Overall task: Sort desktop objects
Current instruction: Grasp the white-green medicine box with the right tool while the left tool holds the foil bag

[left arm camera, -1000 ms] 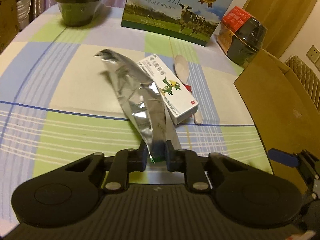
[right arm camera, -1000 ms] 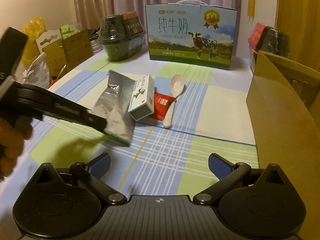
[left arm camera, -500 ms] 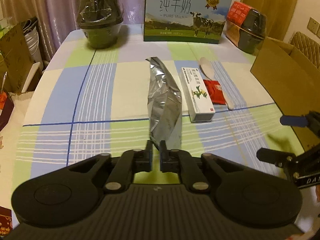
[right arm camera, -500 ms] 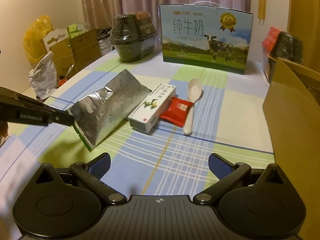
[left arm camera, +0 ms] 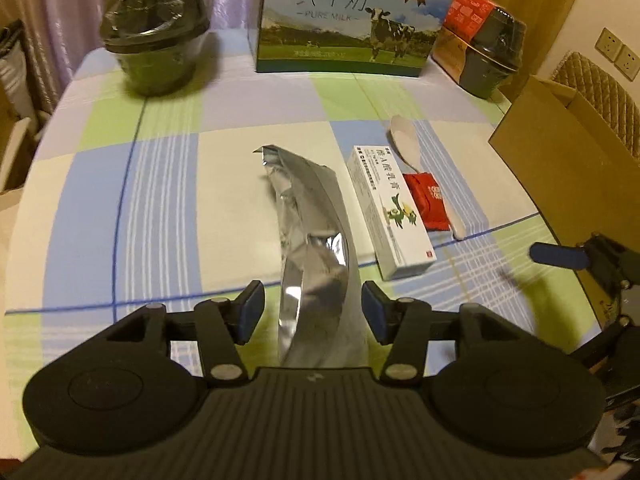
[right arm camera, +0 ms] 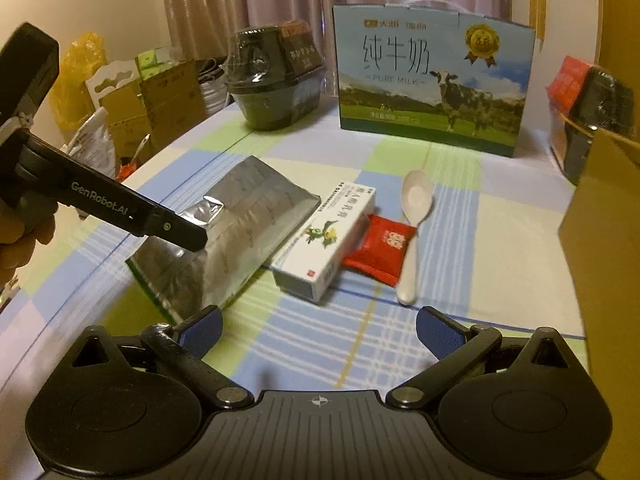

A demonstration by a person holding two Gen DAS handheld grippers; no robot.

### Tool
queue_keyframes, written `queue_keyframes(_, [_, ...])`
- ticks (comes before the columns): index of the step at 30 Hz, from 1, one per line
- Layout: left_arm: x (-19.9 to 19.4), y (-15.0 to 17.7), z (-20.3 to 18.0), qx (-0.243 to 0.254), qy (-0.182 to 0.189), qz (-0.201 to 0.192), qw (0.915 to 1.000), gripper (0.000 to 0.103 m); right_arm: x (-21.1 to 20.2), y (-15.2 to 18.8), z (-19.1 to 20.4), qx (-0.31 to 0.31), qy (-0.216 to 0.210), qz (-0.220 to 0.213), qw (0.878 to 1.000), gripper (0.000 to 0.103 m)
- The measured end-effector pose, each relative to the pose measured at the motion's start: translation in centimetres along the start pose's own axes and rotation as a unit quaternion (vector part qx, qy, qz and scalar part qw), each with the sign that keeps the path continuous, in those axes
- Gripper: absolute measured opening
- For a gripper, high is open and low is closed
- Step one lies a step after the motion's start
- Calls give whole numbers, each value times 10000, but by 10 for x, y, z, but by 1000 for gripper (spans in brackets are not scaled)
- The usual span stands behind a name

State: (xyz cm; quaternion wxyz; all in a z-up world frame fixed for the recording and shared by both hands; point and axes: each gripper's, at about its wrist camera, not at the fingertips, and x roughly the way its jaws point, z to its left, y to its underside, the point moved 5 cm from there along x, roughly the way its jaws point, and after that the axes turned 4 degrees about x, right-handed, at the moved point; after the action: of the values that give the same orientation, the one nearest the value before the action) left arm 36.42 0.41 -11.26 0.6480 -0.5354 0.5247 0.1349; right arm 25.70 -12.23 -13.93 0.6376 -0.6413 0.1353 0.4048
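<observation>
**Four loose items on worktop, none sorted yet**

Four desktop things sit in a row on the checked worktop [left arm camera: 100, 216]; going left to right: silver foil pouch [left arm camera: 312, 240], white medicine box [left arm camera: 390, 212], red sachet [left arm camera: 428, 200], white spoon [left arm camera: 416, 160]. The box touches the pouch's right side, the sachet lies just beside the box, and the spoon's handle runs along the sachet's far edge.

Left tool [left arm camera: 312, 308]: jaws have just been opening, and the pouch's near end stands between the blue pads with a visible gap on each side, so it is released, not pinched. The right wrist view shows the pouch resting on the worktop, leaning against the box, with the left tool's finger tip at its crumpled corner.

Right tool [right arm camera: 318, 326]: jaws spread wide, nothing between them, hovering near the front of the box and sachet.

Cardboard box [left arm camera: 568, 168] stands at the right edge, likely the sorting bin; its inside is not visible.

Progress judgement: early. All four items remain on the worktop; pouch looks only repositioned. Every item is left to place.
</observation>
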Motion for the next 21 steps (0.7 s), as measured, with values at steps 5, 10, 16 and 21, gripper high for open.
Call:
queue_keyframes(5, [8, -9, 6, 145, 119, 104, 9998, 51, 25, -10, 5, 384, -7, -9, 9993, 90])
queue_keyframes(10, [9, -11, 12, 152, 186, 113, 9996, 56, 50, -18, 7, 670, 59, -36, 9977, 76])
queue_keyframes(16, [14, -9, 11, 184, 288, 145, 9993, 57, 68, -21, 11, 497, 267, 55, 9984, 43])
queue_keyframes(21, [30, -10, 2, 320, 320, 312, 9985, 58, 59, -17, 7, 320, 351, 147, 9988, 37])
